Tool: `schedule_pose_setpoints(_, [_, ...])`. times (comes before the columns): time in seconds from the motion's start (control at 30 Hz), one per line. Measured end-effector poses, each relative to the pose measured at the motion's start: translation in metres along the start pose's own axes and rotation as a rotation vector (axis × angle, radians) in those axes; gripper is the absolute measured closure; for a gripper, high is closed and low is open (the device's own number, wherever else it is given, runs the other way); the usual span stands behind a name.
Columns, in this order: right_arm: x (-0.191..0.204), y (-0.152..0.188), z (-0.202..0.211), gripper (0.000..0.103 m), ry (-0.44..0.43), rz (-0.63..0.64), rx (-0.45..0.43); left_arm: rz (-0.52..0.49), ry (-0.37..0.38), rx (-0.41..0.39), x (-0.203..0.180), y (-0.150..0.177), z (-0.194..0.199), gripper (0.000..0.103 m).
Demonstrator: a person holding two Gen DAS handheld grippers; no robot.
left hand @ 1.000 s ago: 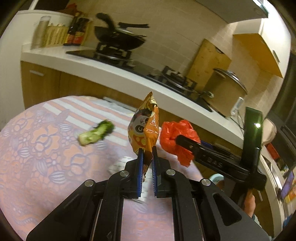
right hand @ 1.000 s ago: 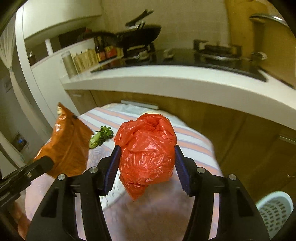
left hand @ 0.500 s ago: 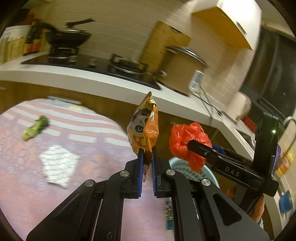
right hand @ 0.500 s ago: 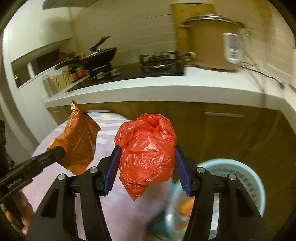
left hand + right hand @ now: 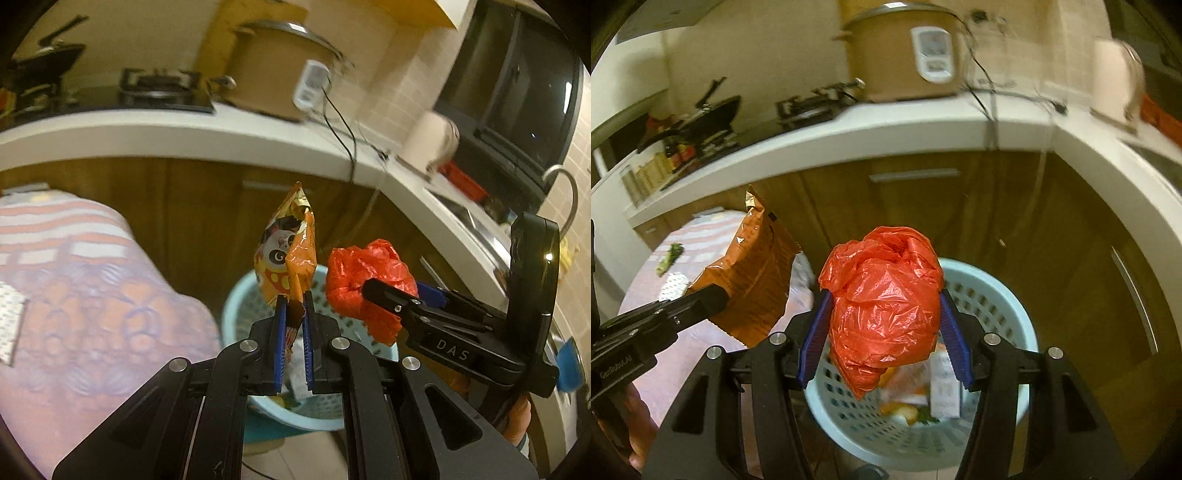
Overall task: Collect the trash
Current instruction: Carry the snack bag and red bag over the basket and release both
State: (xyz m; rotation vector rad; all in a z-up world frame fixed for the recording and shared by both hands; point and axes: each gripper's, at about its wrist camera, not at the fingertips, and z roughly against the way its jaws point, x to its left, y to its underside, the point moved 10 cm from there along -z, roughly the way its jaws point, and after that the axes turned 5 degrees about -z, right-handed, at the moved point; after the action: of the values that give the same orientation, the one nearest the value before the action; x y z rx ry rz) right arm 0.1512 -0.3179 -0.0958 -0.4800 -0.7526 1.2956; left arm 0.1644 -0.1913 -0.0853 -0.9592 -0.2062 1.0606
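Trash rode in both grips, likely for dumping together. Left hand-held gripper [image 5: 292,310] pinched the snack wrapper [image 5: 288,254] nearly shut at frame centre; right hand-held gripper [image 5: 884,314] clamped half-wide on the red plastic bag [image 5: 884,310], directly above the blue basket [image 5: 1001,295].

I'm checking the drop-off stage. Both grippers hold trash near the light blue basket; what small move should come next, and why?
Probably open the right gripper: its red plastic bag hangs directly over the basket, which already holds trash. The left gripper, shut on the orange snack packet, looks close to the basket's rim and may need a slight shift inward before releasing.
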Motion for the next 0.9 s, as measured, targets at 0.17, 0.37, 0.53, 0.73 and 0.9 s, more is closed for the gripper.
schedule_pose_setpoints(0.17, [-0.028,0.013,-0.010,0.049,0.024,-0.045,0.049,-0.010,0.023,0.056,-0.013,0.012,-0.027,0.097])
schedule_pose_setpoints(0.37, [-0.043,0.022,-0.018,0.044,0.037,-0.067,0.091,-0.012,0.017,0.096,-0.018,0.021,-0.047,0.093])
schedule_pose_setpoints(0.53, [-0.046,0.023,-0.018,0.040,0.039,-0.073,0.096,-0.021,-0.010,0.111,-0.014,0.025,-0.051,0.070])
schedule_pose_setpoints(0.73, [-0.043,0.017,-0.013,0.039,0.039,-0.072,0.078,0.003,-0.026,0.089,-0.003,0.020,-0.043,0.064])
schedule_pose_setpoints(0.9, [-0.022,0.010,-0.003,0.039,0.011,-0.041,0.054,0.017,-0.043,0.045,0.010,0.013,-0.021,0.064])
